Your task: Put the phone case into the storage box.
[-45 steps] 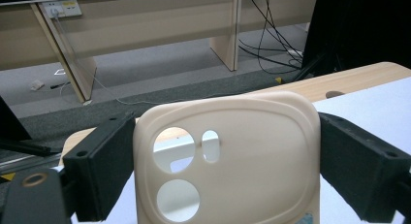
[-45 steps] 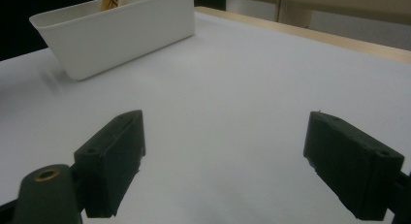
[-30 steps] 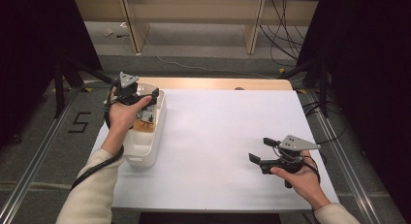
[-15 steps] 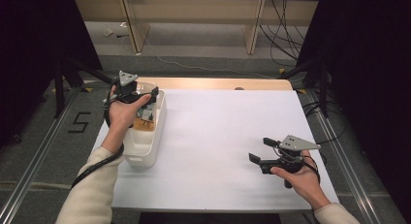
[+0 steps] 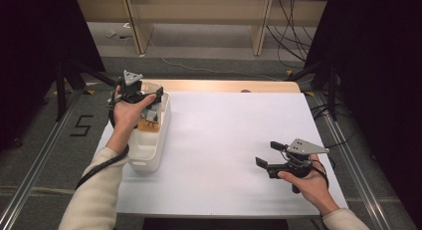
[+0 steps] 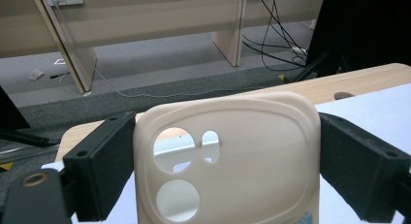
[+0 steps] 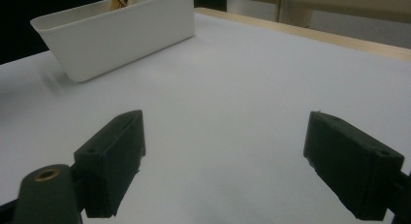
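A cream phone case [image 6: 257, 151] with round camera cut-outs stands upright between the jaws of my left gripper [image 6: 218, 175], which press on both of its sides. In the high view my left gripper [image 5: 148, 96] hovers over the far end of a white bin [image 5: 149, 155] at the table's left. The case's cream edge [image 5: 155, 84] peeks out beyond the hand. My right gripper [image 5: 267, 154] rests low over the white table top [image 5: 224, 125] near the front right, its jaws wide apart with nothing between them. From the right gripper [image 7: 228, 161], the bin [image 7: 121, 35] stands far off.
Inside the bin lie a grey item [image 5: 149, 112] and something brown [image 5: 146, 124]. A wooden strip [image 5: 229, 85] borders the table's far edge. Beyond it are desk legs and cables [image 5: 293, 21] on the floor. Metal rails [image 5: 40, 155] run along both sides.
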`<act>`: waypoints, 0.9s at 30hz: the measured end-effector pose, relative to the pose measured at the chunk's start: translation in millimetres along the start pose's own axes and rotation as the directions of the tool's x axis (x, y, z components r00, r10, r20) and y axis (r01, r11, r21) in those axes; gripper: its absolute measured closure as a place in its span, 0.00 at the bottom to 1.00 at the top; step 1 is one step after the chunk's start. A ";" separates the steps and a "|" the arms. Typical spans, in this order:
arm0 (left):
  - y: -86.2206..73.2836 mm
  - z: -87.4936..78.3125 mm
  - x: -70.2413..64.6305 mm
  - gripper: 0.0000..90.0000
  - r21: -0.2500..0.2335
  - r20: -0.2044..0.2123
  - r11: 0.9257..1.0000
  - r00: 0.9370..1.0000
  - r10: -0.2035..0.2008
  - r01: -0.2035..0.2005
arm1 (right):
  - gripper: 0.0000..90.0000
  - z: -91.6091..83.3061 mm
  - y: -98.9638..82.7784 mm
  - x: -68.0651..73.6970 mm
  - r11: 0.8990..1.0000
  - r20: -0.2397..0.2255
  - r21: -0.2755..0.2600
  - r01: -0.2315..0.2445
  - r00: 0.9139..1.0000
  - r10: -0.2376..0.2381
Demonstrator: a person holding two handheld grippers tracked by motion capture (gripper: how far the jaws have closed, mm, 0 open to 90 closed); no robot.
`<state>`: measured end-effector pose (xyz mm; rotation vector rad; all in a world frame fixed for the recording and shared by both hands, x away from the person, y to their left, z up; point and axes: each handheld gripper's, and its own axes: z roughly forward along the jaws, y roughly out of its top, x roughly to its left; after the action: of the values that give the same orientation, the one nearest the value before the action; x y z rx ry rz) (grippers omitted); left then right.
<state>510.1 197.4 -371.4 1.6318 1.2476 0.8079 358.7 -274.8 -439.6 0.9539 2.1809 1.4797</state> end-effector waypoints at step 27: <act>4.8 11.4 1.5 0.12 0.012 -0.002 1.000 1.000 -0.007 0.007 | 0.18 0.1 0.1 -0.2 1.000 -0.001 -0.002 0.000 1.000 0.000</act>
<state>522.4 195.5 -371.4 1.6355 1.2610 0.7994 358.9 -274.9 -439.6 0.9523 2.1798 1.4827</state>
